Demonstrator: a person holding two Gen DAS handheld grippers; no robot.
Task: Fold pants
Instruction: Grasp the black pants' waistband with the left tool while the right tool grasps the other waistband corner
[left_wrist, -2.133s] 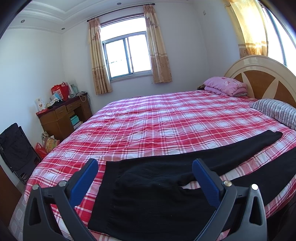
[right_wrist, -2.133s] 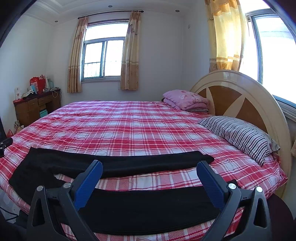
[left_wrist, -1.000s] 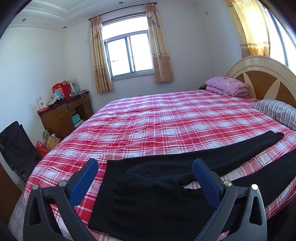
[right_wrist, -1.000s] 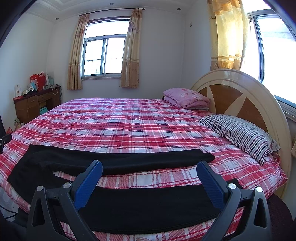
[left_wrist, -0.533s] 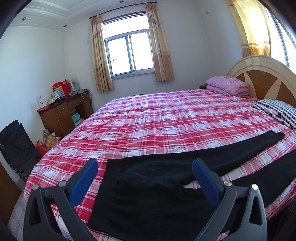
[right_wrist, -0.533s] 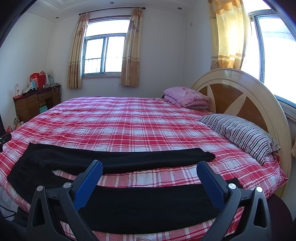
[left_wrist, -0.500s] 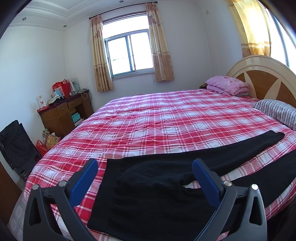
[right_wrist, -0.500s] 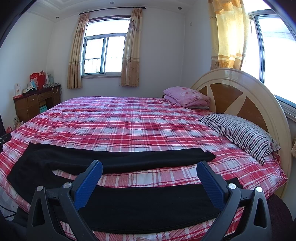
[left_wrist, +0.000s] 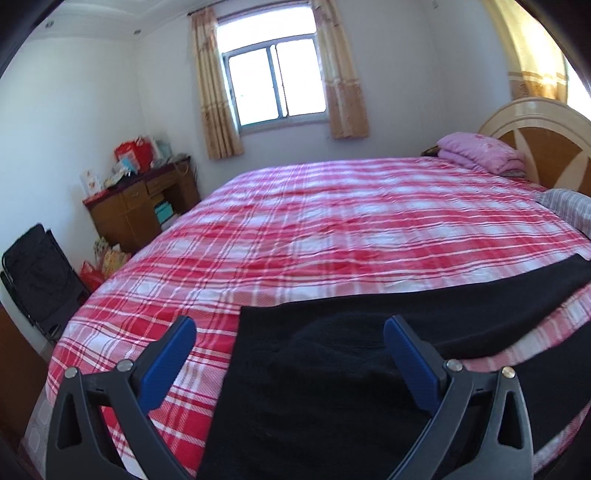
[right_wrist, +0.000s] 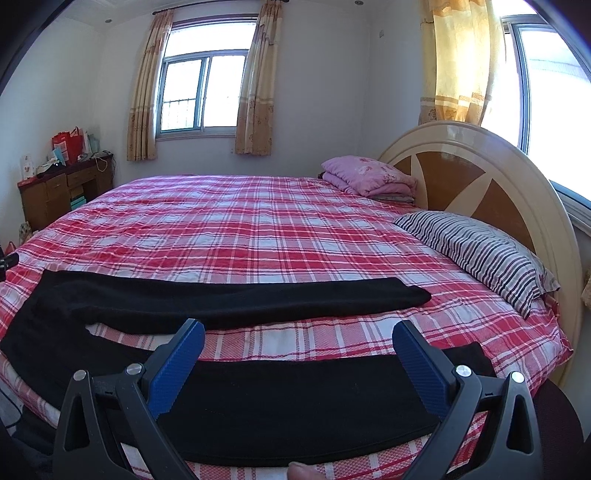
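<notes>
Black pants (right_wrist: 236, 299) lie flat along the near edge of a bed with a red plaid cover (right_wrist: 258, 221), both legs spread apart toward the headboard. In the left wrist view the waist end of the pants (left_wrist: 314, 387) fills the lower middle. My left gripper (left_wrist: 290, 334) hovers open just above the waist, nothing between its blue pads. My right gripper (right_wrist: 298, 338) is open above the near leg (right_wrist: 295, 398), holding nothing. A fingertip (right_wrist: 301, 472) shows at the bottom edge.
A striped pillow (right_wrist: 480, 251) and a folded pink blanket (right_wrist: 369, 177) lie by the round headboard (right_wrist: 491, 177). A wooden desk (left_wrist: 140, 206) with bags stands by the left wall, a black folding chair (left_wrist: 37, 277) beside it.
The left wrist view has shifted: the pants' waist now sits further right and closer, and the scene is motion-blurred. The right gripper has stayed nearly still.
</notes>
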